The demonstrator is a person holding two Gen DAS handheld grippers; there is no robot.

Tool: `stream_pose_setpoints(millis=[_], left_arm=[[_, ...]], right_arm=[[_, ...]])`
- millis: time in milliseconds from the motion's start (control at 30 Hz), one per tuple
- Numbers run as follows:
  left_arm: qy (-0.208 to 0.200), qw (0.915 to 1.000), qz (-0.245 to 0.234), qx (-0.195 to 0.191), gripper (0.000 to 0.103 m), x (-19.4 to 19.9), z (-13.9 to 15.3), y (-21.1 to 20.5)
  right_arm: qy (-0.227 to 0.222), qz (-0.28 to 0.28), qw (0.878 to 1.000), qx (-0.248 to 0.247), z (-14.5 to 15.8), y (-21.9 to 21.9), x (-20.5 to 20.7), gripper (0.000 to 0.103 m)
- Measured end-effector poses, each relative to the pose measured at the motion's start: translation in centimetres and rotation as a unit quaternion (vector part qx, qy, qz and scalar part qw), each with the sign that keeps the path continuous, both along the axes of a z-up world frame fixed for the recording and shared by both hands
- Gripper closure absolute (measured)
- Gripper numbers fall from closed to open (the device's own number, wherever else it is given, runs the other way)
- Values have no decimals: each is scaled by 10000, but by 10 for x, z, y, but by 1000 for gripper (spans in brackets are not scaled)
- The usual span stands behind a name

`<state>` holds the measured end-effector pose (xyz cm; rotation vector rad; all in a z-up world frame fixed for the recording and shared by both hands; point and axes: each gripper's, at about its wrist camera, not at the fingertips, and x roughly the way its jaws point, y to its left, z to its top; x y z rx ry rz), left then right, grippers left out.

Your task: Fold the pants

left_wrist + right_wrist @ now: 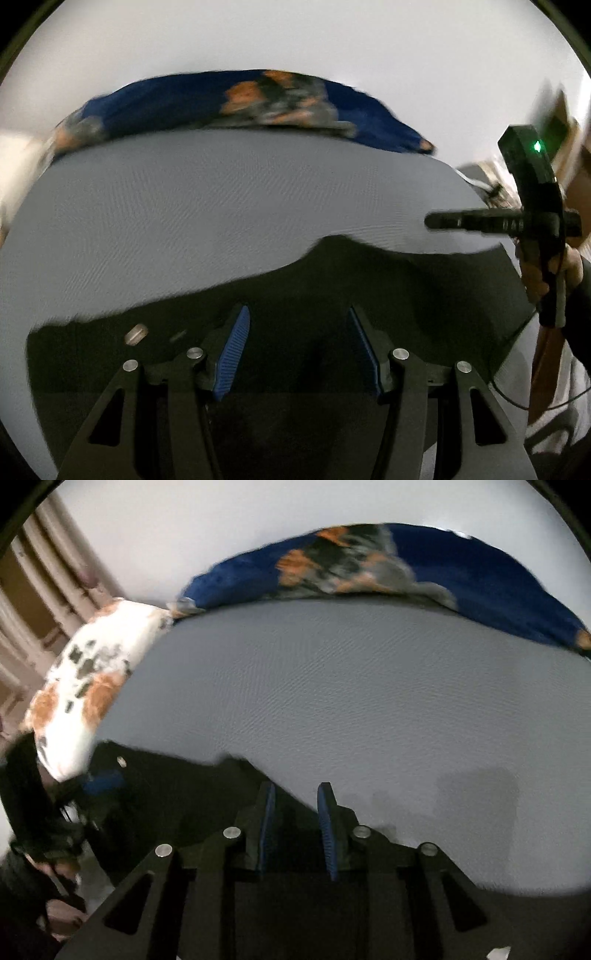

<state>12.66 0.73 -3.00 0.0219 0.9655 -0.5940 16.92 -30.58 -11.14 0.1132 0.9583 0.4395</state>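
Black pants (332, 291) lie on a grey bed sheet (221, 206), near its front edge. My left gripper (297, 314) is open, its blue-padded fingers (236, 343) spread just above the black fabric. A metal button (136, 333) shows on the pants to its left. My right gripper (297, 794) is open with a narrower gap, over the right end of the pants (177, 790), with grey sheet (369, 701) ahead. The button (121, 761) shows there too. The right gripper's body (532, 206) appears at the right in the left wrist view.
A blue pillow with an orange and grey print (258, 103) lies along the far side of the bed. A white pillow with orange and dark patches (88, 686) lies at the left. A radiator (48, 583) stands behind it. A white wall (295, 37) is behind the bed.
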Motion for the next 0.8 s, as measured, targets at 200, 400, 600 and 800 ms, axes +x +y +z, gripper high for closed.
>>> stream_pose_setpoints(millis=[200,400,600,800], left_arm=[[221,9980,-594,-70,47,24,-21,-58],[399,9977,-547,19,48,50,-45,-88],[486,9981,-343,165,48,65,-62,-95],[240,9986,-393,249,48,45,-44,-88]], right_arm=[[182,-537,9977,-382,-27,-21,-30,80],[64,-860,9928,-826,-53,-20,-27,80],[-103,-1127,9908,-744,-69,-30,-18,80],[-86,-1169,9918,-505,-55,-43,-32,77]])
